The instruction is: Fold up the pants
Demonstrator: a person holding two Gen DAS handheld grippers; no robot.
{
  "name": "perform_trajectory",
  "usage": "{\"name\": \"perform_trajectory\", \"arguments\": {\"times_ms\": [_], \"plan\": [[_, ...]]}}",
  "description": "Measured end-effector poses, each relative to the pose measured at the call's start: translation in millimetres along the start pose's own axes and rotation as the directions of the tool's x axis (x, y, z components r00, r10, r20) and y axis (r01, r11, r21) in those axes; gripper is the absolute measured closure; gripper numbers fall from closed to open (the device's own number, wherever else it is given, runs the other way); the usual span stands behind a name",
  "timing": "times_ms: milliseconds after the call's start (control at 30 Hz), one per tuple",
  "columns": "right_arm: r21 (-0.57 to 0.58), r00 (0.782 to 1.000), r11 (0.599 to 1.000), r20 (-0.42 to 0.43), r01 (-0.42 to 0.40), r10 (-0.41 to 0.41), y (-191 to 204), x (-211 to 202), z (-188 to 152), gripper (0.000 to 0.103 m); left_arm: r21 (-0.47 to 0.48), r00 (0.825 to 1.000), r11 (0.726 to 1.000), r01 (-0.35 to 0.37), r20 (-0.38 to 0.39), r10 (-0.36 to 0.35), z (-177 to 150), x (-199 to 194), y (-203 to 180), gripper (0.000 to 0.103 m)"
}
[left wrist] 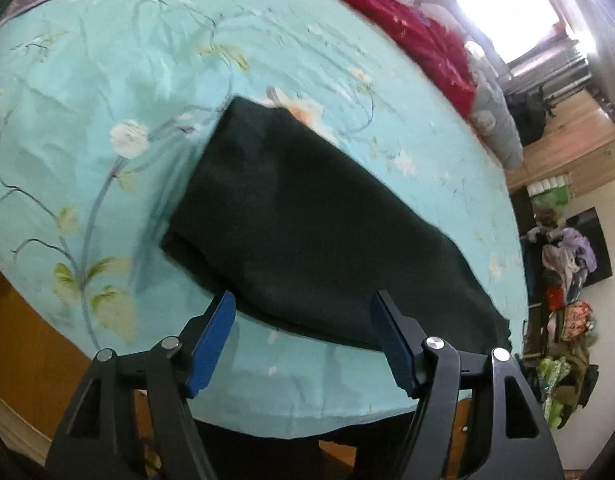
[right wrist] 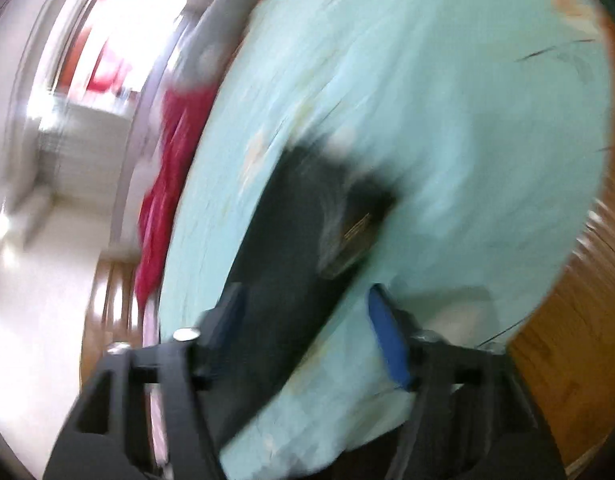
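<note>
Bedroom; turquoise floral sheet (left wrist: 107, 80) covers the bed. Dark pants (left wrist: 307, 220) lie mid-sheet, apparently folded to a compact slab. Left gripper (left wrist: 303, 340) and right gripper (right wrist: 307, 328) both wide, empty. Judgement: fold near done; next, check edges.

The pants (left wrist: 307, 220) are very dark, almost black with a bit of green. In the right wrist view they (right wrist: 283, 248) look black too, with a small brownish label on them. The bed sheet (left wrist: 107, 80) is light blue-green, with white flowers, pale green leaves and thin grey stems. A blanket (left wrist: 411, 28) at the far edge is bright pinkish red. The left gripper (left wrist: 303, 316) is black with blue pads. The right gripper (right wrist: 307, 304) is black with blue pads as well. The floor (right wrist: 567, 340) is brown wood.
</note>
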State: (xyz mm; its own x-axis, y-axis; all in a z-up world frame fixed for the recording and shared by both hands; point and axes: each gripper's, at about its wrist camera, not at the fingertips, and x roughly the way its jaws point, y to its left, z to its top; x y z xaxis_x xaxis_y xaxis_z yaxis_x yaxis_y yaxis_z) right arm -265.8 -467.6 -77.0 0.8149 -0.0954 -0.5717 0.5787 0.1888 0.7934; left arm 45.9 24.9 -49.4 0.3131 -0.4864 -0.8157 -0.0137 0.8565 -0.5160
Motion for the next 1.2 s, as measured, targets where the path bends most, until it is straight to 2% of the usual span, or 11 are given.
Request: {"name": "perform_trajectory", "arguments": {"times_ms": [100,167,200,267,433,567,633,700,900,1033,1200], "plan": [[0.041,1.000,0.999,0.019,-0.019,0.018,-11.0,-0.9,12.9,0.036,-0.003,0.998,0.999,-0.045,-0.051,0.045,6.6,30.7,-13.7,0.036],[0.031,1.000,1.000,0.007,0.004,-0.004,-11.4,9.8,14.5,0.039,0.002,0.991,0.995,-0.101,-0.086,0.101,11.3,49.0,-16.5,0.051],[0.015,1.000,1.000,-0.015,-0.004,0.005,-6.9,18.5,14.1,0.061,0.005,0.985,0.990,-0.139,-0.105,0.138,11.6,55.4,-18.5,0.064],[-0.067,0.998,0.996,-0.041,-0.051,0.048,10.1,24.8,18.2,0.089,0.026,0.977,0.982,-0.185,-0.102,0.187,11.7,59.0,-24.1,0.067],[-0.191,0.996,0.979,-0.032,0.072,-0.079,14.6,36.4,28.0,0.089,0.068,0.967,0.973,-0.222,-0.116,0.228,10.2,62.4,-32.3,0.070],[-0.079,0.999,0.996,-0.017,-0.038,0.037,-13.2,18.5,26.6,0.078,0.229,0.977,0.961,-0.156,-0.106,0.184,4.2,35.7,-67.5,0.058],[-0.027,0.997,0.997,0.009,-0.071,0.072,-30.4,2.3,24.6,0.057,0.358,0.977,0.919,-0.167,-0.064,0.202,0.7,25.1,-98.8,0.030],[0.025,0.992,0.992,0.031,-0.121,0.120,-48.3,-10.6,21.5,0.045,0.444,0.980,0.879,-0.173,-0.014,0.199,-0.2,21.0,-132.7,0.028],[0.035,0.959,0.959,0.028,-0.281,0.280,-50.2,-5.6,5.2,0.045,0.620,0.982,0.779,-0.088,-0.077,0.172,0.0,74.0,-252.5,0.023],[-0.011,0.952,0.951,-0.012,-0.308,0.307,-39.6,16.9,5.3,0.045,0.750,0.973,0.661,-0.027,-0.133,0.190,-13.6,127.5,-342.2,0.023],[0.051,0.928,0.927,0.006,-0.371,0.371,-60.6,35.0,13.3,0.071,0.812,0.949,0.574,0.105,-0.255,0.186,-50.7,192.2,-450.5,0.023]]}}
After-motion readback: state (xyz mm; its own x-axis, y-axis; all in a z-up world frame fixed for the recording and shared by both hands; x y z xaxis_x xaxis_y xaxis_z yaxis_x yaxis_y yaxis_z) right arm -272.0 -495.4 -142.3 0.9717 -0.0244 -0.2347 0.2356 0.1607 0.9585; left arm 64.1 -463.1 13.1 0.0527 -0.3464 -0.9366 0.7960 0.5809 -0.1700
